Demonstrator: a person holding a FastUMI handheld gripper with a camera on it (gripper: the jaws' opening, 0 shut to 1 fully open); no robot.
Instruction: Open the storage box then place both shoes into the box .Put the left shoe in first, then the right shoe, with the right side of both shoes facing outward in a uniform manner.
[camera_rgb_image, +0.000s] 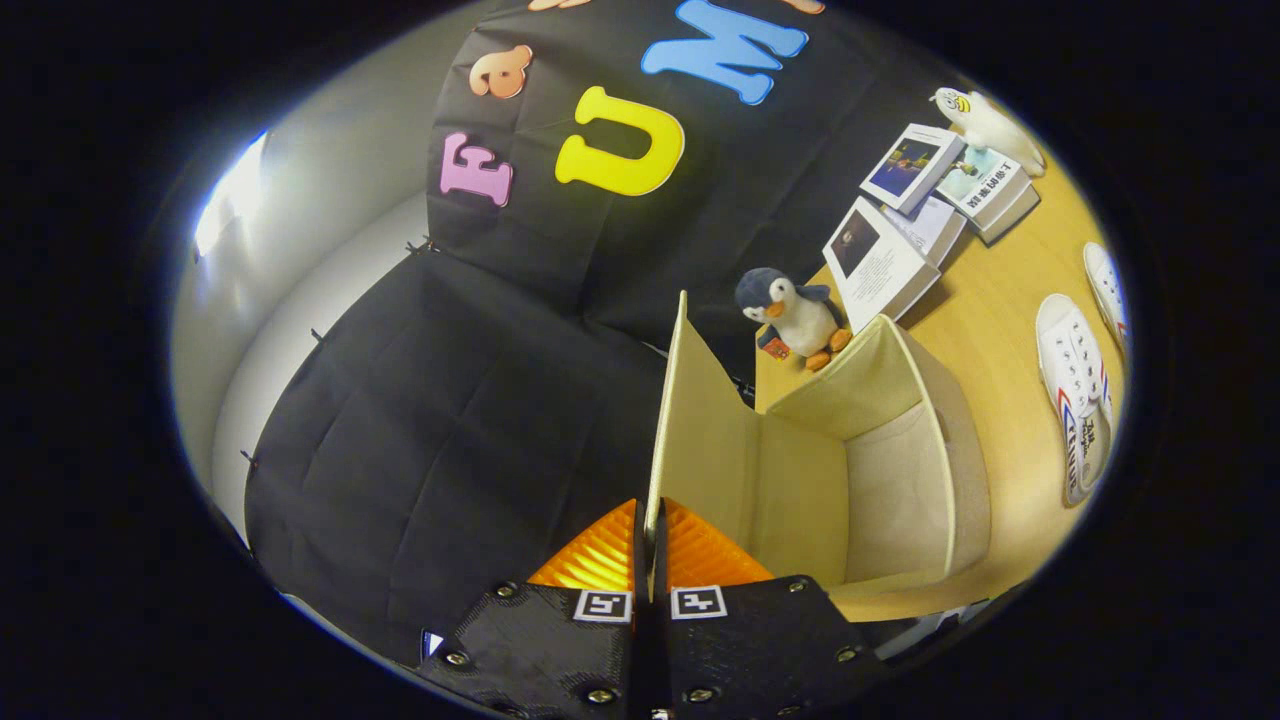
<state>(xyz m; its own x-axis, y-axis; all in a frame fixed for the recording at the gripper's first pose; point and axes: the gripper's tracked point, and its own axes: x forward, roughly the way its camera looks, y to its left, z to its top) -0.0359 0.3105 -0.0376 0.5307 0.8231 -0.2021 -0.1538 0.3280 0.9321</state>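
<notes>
**Lid pinched, box open**

Tool (648, 520) closed tight on lid (700, 420) edge, lid raised upright. Storage box (900, 480) open just ahead, right. Shoes (1075, 400) on desk (1000, 300) well beyond. Risk: thin flap slipping free, dropping shut.

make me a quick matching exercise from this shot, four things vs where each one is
Things:
1. lid
2. penguin toy
3. shoes
4. books

Places:
A. stacked against the black cloth, beyond the penguin
B. pinched between the shut fingers of the gripper
C. lying on the table beside the storage box
D. standing just behind the open box

Pairs: 1-B, 2-D, 3-C, 4-A
</notes>
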